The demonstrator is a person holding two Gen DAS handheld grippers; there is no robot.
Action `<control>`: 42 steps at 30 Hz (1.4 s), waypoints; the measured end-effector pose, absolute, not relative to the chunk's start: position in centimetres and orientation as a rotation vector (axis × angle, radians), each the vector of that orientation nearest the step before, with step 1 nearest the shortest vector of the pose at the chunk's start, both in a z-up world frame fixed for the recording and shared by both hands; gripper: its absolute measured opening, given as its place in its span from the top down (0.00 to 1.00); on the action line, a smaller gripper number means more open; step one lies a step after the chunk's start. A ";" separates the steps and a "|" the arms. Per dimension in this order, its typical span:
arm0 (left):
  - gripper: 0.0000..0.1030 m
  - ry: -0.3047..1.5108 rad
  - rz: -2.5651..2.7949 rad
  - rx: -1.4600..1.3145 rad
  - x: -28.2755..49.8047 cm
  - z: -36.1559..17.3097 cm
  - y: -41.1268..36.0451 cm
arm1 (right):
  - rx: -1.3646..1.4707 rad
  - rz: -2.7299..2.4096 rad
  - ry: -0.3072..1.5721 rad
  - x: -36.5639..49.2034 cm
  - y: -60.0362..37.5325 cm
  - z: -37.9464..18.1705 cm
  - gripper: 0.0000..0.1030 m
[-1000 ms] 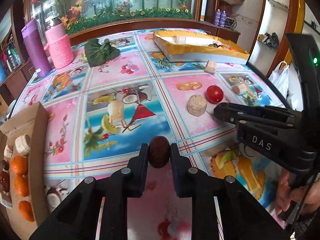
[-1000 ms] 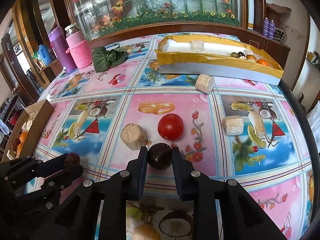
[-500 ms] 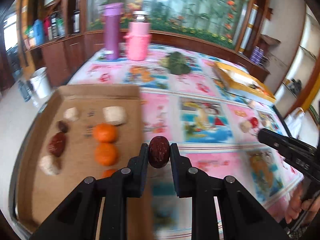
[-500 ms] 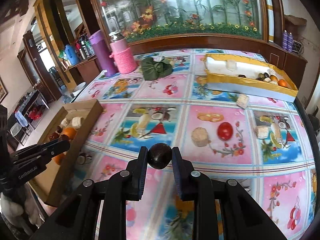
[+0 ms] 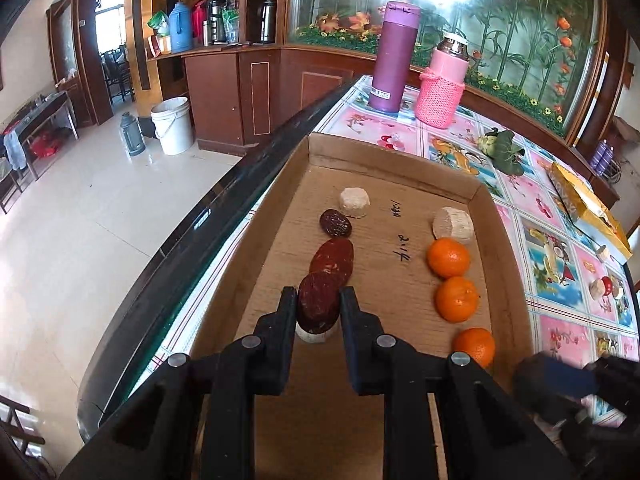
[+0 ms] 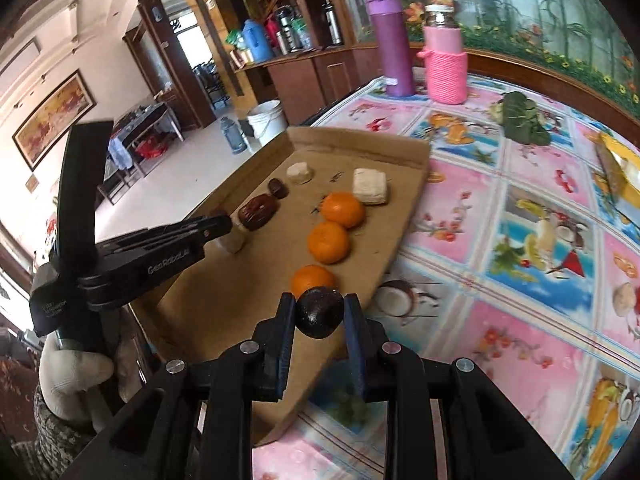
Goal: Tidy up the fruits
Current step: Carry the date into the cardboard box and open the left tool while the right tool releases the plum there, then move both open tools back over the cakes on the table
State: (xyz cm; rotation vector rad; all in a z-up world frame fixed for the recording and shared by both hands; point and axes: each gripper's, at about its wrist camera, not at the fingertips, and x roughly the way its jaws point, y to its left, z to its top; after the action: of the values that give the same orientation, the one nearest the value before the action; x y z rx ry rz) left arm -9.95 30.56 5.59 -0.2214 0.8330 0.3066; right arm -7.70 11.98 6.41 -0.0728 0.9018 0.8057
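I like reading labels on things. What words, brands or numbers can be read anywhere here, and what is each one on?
"GeoRobotAI", roughly as it reads: white print on the left hand-held gripper.
Small white print lower on that gripper's body: too small to read.
Handwritten black marks on the cardboard tray floor: not legible.
White label on the purple flask: too small to read.
Nothing readable on the right hand-held gripper.

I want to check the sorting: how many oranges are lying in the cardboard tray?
3. They lie in a row along the tray's right side: far, middle, near. None seems hidden.
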 end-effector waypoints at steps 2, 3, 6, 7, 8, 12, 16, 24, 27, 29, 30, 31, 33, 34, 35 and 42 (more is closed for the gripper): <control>0.80 0.825 0.303 -0.225 -10.0 5.5 30.9 | -0.101 0.828 0.922 -8.3 13.7 5.6 0.74; 0.80 0.821 0.300 -0.232 -10.1 5.5 31.0 | -0.116 0.836 0.930 -8.6 14.5 5.2 0.74; 0.77 0.809 0.291 -0.270 -10.5 5.6 31.9 | -0.159 0.850 0.928 -9.2 16.7 4.5 0.73; 0.70 0.800 0.291 -0.282 -10.8 5.7 32.2 | -0.172 0.848 0.917 -9.3 17.1 4.4 0.73; 0.67 0.791 0.291 -0.293 -11.0 5.9 32.4 | -0.185 0.840 0.900 -9.3 17.6 4.4 0.73; 0.58 0.758 0.285 -0.318 -11.8 6.9 33.0 | -0.207 0.812 0.852 -8.7 18.7 4.4 0.72; 0.47 0.722 0.285 -0.345 -12.7 8.0 33.5 | -0.141 0.813 0.807 -7.9 17.7 5.9 0.55; 0.42 0.701 0.259 -0.334 -13.0 9.0 32.0 | -0.028 0.707 0.761 -7.0 12.2 7.9 0.45; 0.41 0.716 0.224 -0.293 -12.7 9.0 30.1 | 0.011 0.671 0.789 -6.8 10.0 7.2 0.45; 0.39 0.726 0.198 -0.248 -12.5 9.1 28.2 | 0.029 0.652 0.806 -7.0 8.6 6.9 0.45; 0.36 0.728 0.189 -0.224 -12.4 9.1 27.3 | 0.039 0.644 0.813 -7.1 7.8 6.7 0.45; 0.34 0.728 0.179 -0.194 -12.4 9.2 26.3 | 0.048 0.636 0.819 -7.1 7.2 6.4 0.45; 0.32 0.722 0.167 -0.138 -12.4 9.5 24.4 | 0.066 0.617 0.824 -7.2 5.9 6.2 0.45; 0.30 0.717 0.162 -0.112 -12.3 9.7 23.5 | 0.075 0.608 0.824 -7.2 5.3 6.1 0.45; 0.29 0.712 0.158 -0.089 -12.2 9.8 22.8 | 0.084 0.600 0.822 -7.2 4.6 6.0 0.45; 0.28 0.696 0.134 0.027 -12.4 10.5 18.5 | 0.131 0.544 0.802 -7.3 0.3 6.1 0.40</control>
State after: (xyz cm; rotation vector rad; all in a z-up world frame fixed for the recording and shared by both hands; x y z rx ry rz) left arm -12.38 18.47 10.46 0.0272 0.6964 0.1345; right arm -7.34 0.29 6.06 0.1314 0.8023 0.5444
